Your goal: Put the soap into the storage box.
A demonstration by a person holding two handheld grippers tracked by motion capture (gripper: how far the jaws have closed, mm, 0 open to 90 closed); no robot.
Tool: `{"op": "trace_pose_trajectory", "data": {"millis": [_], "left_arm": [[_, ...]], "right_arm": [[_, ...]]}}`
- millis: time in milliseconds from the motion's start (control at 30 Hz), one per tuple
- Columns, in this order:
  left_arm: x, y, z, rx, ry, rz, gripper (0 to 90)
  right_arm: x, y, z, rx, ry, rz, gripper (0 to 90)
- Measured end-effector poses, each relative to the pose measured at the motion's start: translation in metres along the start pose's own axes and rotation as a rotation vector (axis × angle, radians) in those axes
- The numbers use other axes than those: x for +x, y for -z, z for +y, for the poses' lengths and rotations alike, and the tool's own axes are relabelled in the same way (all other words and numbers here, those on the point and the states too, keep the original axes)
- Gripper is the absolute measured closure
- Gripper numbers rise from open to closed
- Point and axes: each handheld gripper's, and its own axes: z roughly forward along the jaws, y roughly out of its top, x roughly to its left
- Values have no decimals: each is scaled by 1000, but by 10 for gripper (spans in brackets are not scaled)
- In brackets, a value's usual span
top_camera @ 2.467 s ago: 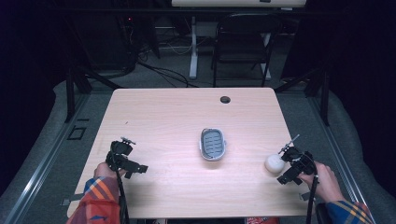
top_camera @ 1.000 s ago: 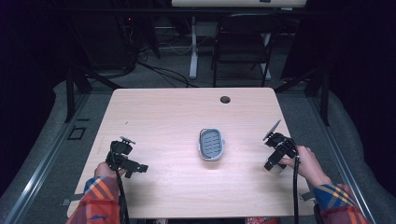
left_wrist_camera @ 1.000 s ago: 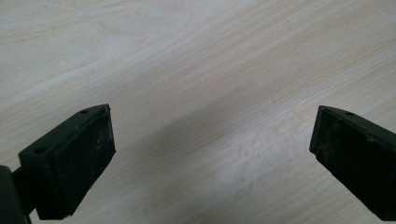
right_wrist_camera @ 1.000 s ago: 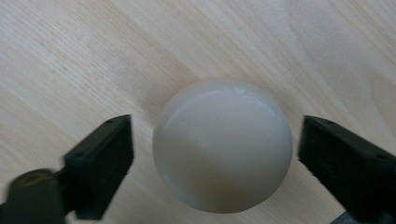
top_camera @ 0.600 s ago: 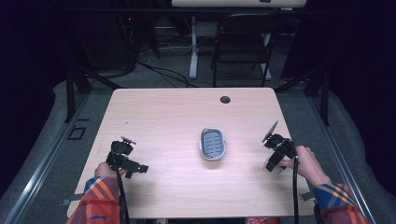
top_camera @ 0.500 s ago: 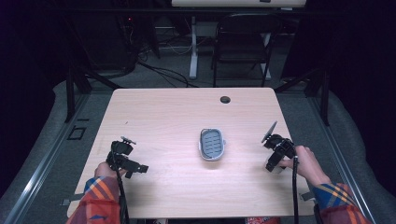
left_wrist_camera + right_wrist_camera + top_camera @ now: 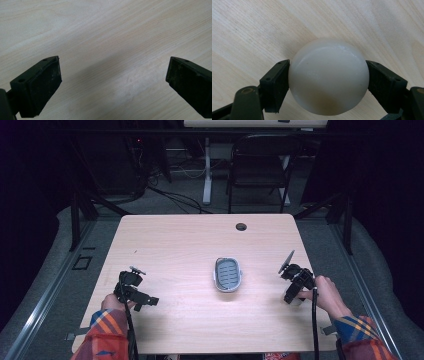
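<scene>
— Ball (image 7: 328, 76) first: why is it pinched like that?
— Right tool (image 7: 328, 80) has just been closing, and its two black jaws now press the white ball's widest part from either side, a sure hold on a round thing that would otherwise roll. It sits low over the pale wood surface (image 7: 180, 245), near the right edge.
— And the other hand?
— Left tool (image 7: 112, 82) stands wide, nothing between the jaws, hovering close over bare wood near the left front corner, out of the way.
— The grey dish (image 7: 228, 274)?
— Mid-surface, slotted inside, possibly a soap dish; it's small from above. I'd guess the ball is meant for it.
— Room?
— Dark, with a black chair (image 7: 260, 165) and cables behind, grey floor around.
</scene>
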Motion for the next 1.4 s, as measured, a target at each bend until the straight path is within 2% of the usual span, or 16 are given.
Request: {"op": "trace_pose_trajectory", "data": {"millis": [33, 67, 200, 367, 500, 533, 567, 633, 733, 800, 967, 1000, 1033, 1067, 1100, 1400], "left_arm": [[0, 0, 0, 1, -1, 0, 0], [0, 0, 0, 0, -1, 0, 0], [0, 0, 0, -1, -1, 0, 1], [0, 0, 0, -1, -6, 1, 1], [0, 0, 0, 2, -14, 2, 1], [0, 0, 0, 2, -15, 3, 1], [0, 1, 0, 4, -15, 2, 1], [0, 0, 0, -2, -10, 2, 1], [0, 0, 0, -2, -11, 2, 1], [0, 0, 0, -6, -9, 2, 1], [-2, 0, 0, -2, -10, 3, 1], [-1, 1, 0, -4, -14, 6, 1], [-1, 1, 0, -1, -16, 5, 1], [-1, 1, 0, -4, -10, 4, 1], [-1, 1, 1, -1, -14, 4, 1], [-2, 1, 0, -7, -18, 2, 1]], "right_arm": [[0, 1, 0, 3, 5, -6, 224], [1, 0, -1, -31, -6, -3, 225], [1, 4, 0, -13, 16, -11, 224], [3, 7, -2, -36, 9, -3, 224], [4, 11, -1, -15, 19, -5, 225], [6, 9, -2, -49, 8, -3, 225], [6, 9, -2, -49, 8, -3, 225], [6, 12, -1, -29, 12, -5, 224], [7, 11, 0, -39, 18, -6, 224], [8, 14, 2, -20, 34, -9, 225], [7, 21, 4, -32, 42, -11, 225], [8, 21, 4, -50, 31, -14, 225], [9, 21, 5, -60, 25, -7, 224], [7, 26, 9, -11, 69, -20, 225], [9, 23, 8, -50, 36, -10, 225], [15, 32, 25, -38, 82, -21, 225]]}}
